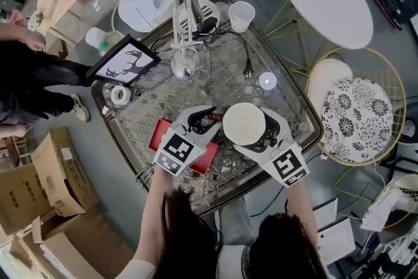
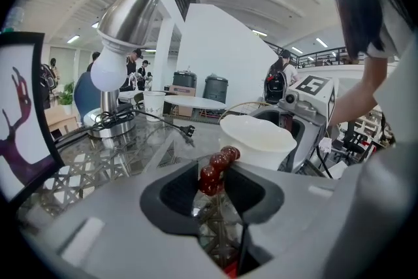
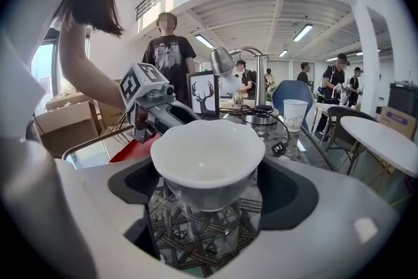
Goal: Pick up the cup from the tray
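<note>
Cup [image 3: 208, 160] sits clamped in the right tool [image 3: 210, 189]; left tool [image 2: 213, 191] pinches dark red balls [image 2: 218, 168], its body covering most of the red tray [image 1: 157, 138].

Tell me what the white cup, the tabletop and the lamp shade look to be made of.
Cup: probably glazed ceramic or porcelain, as it is smooth, glossy white with a scalloped rim. Plastic cannot be ruled out.
Tabletop: clear glass over a woven lattice. It shows reflections, and the pattern is visible beneath.
Lamp shade: polished or brushed metal, silver with soft highlights.
</note>
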A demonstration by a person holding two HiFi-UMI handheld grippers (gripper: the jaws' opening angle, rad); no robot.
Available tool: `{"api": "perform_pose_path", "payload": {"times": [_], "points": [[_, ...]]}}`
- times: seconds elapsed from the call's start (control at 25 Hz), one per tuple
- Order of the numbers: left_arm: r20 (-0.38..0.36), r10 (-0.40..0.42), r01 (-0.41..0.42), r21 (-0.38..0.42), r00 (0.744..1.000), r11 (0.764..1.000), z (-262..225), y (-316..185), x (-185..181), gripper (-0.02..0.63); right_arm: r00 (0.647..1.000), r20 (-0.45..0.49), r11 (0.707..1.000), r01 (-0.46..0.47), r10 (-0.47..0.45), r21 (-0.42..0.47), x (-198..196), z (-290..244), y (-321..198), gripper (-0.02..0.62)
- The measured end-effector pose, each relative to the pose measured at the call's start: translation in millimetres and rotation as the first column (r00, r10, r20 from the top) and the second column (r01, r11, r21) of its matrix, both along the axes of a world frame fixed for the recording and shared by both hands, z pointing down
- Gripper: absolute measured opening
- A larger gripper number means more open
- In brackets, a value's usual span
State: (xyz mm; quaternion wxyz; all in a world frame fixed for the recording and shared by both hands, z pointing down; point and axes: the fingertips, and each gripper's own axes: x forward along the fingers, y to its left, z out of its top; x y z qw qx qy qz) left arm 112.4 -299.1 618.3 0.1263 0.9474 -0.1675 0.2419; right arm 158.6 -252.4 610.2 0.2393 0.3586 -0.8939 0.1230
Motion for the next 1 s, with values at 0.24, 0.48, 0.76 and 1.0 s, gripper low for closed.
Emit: {"api": "perform_pose_path", "payload": {"times": [0.24, 0.48, 0.76, 1.0], "points": [[0.02, -0.03, 0.03, 0.013, 0.999, 0.999, -1, 0, -5, 0.124, 0.996, 0.033, 0.996, -0.086, 0.086, 0.013, 5, -8, 4, 0.479], [0.044, -0.117, 0.119, -0.038, 0.992, 0.992, -7, 4, -27, 0.132, 0.97, 0.164, 0.983, -0.182, 0.179, 0.009, 18, -36, 14, 0.468], [-0.041, -0.21, 0.207, -0.069, 0.977, 0.976, -48, 16, -49, 0.117, 0.968, 0.101, 0.971, -0.235, 0.231, 0.036, 11, -67, 29, 0.369], [-0.089, -0.264, 0.263, -0.016, 0.961, 0.965, -118, 40, -53, 0.064, 0.951, 0.172, 0.953, -0.279, 0.258, 0.116, -7, -139, 48, 0.118]]}}
